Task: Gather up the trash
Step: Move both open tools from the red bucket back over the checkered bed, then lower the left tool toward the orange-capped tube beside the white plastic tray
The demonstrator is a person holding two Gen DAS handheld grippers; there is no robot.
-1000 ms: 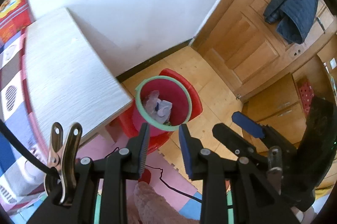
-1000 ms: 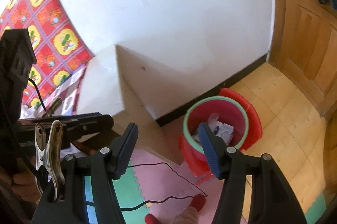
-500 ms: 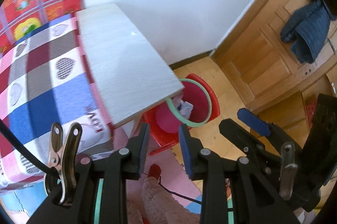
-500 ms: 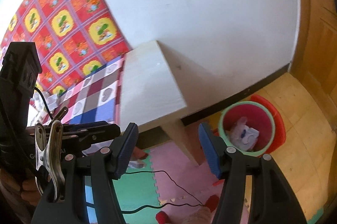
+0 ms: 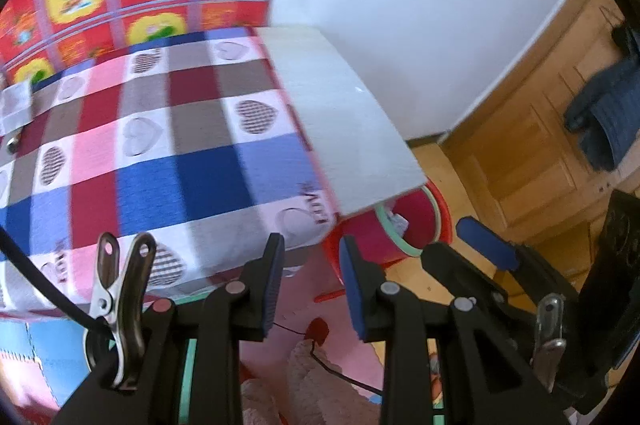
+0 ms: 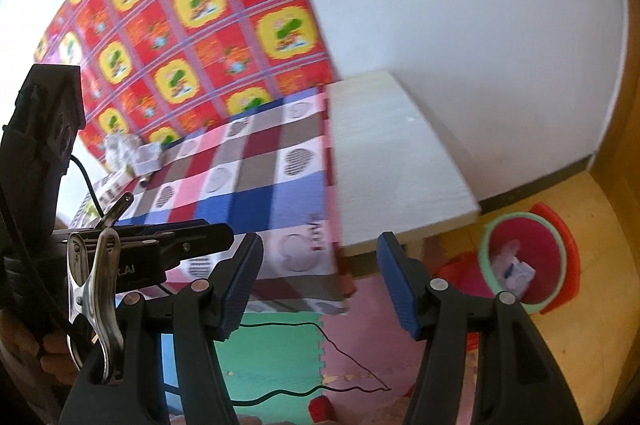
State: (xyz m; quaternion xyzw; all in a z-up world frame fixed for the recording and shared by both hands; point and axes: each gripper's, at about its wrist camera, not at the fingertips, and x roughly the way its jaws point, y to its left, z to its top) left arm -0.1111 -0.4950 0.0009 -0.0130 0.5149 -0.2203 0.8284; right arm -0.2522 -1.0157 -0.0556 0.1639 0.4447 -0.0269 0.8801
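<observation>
Ahead of both tools stands the bench (image 6: 400,161), its checked cloth (image 5: 152,161) to their left. Right of the right tool (image 6: 320,281), the red bin (image 6: 528,257) holds crumpled white trash (image 6: 514,267). Both tools, left tool (image 5: 310,285) included, gape empty.

White wall (image 6: 460,5), checked tablecloth (image 5: 160,145) (heart print), wooden door (image 5: 532,129), foam floor mats (image 6: 272,357)

Both views swung off the red bin (image 6: 528,265) toward the checkered tablecloth (image 5: 160,153), now blurred.
</observation>
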